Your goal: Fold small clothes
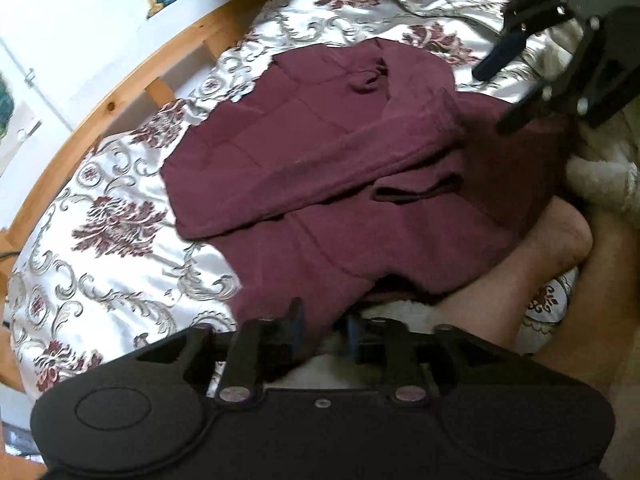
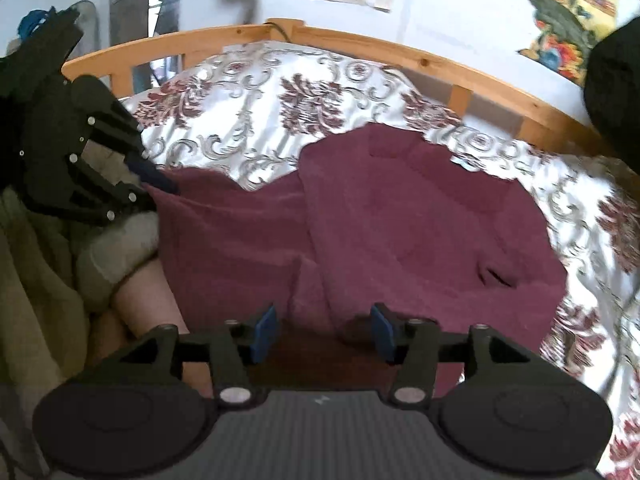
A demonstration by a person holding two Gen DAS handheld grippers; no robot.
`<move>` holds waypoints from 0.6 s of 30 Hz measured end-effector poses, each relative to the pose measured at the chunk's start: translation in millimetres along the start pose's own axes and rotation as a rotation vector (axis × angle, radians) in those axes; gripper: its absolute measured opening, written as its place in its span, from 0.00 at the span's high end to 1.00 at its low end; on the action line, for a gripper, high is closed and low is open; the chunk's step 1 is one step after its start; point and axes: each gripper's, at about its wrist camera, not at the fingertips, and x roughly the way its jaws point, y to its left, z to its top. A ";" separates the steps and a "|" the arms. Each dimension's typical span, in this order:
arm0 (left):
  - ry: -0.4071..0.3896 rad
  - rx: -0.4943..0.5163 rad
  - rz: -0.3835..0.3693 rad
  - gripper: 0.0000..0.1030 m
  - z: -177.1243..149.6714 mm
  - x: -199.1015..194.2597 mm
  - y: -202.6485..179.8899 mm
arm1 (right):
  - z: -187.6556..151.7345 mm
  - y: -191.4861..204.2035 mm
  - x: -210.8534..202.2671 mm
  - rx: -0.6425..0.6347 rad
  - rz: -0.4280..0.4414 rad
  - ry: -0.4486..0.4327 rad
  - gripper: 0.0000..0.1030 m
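**Maroon fleece garment, partly folded, on the bed**

Maroon fleece garment (image 1: 320, 184): a small soft top in dark wine-red knit, lying on the white satin bedspread with maroon floral and grey scroll pattern (image 1: 100, 240), inside the pine bed frame (image 1: 120, 92). Its near edge reaches the bare knee (image 1: 532, 256) of the person kneeling on the bed.

Left side of the garment: one sleeve (image 1: 328, 160) is laid diagonally across the body panel, cuff end toward the right. This fold looks done, though loosely; the edges do not line up.

Middle: the body panel shows creases and a ridge running front to back. The collar end (image 1: 368, 76) lies toward the headboard side, bunched into a small curl. No crosswise fold is made yet.

Right side: the far flank lies spread, apparently unfolded.

Left gripper (image 1: 323, 320): black, blue-padded; jaws stand partly apart at the hem. Whether the cloth edge lies between them I cannot tell, but the pads do not pinch it.

Right gripper (image 2: 325, 332): jaws clearly apart, blue pads (image 2: 266, 330) on either side of a raised wrinkle, not clamping it.

Judgement: roughly the first third is complete. Remaining, as it appears: second side folded in, garment doubled lengthwise, surface smoothed.
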 end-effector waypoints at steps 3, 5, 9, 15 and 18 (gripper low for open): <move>-0.010 -0.059 0.013 0.31 -1.7 -7.8 16.7 | 6.1 9.9 18.4 -0.012 0.021 0.008 0.48; -0.024 -0.119 -0.002 0.28 -4.2 -12.9 30.6 | 8.5 17.1 32.4 -0.011 0.019 0.019 0.55; -0.039 -0.195 0.012 0.24 -1.9 -13.3 49.8 | 11.2 30.7 61.0 -0.010 -0.007 0.054 0.57; -0.066 -0.185 -0.014 0.22 8.9 -1.3 49.6 | 7.2 38.8 93.1 -0.031 -0.097 0.124 0.67; -0.059 -0.154 -0.035 0.22 3.4 0.8 44.2 | 2.1 36.8 101.0 -0.031 -0.118 0.152 0.86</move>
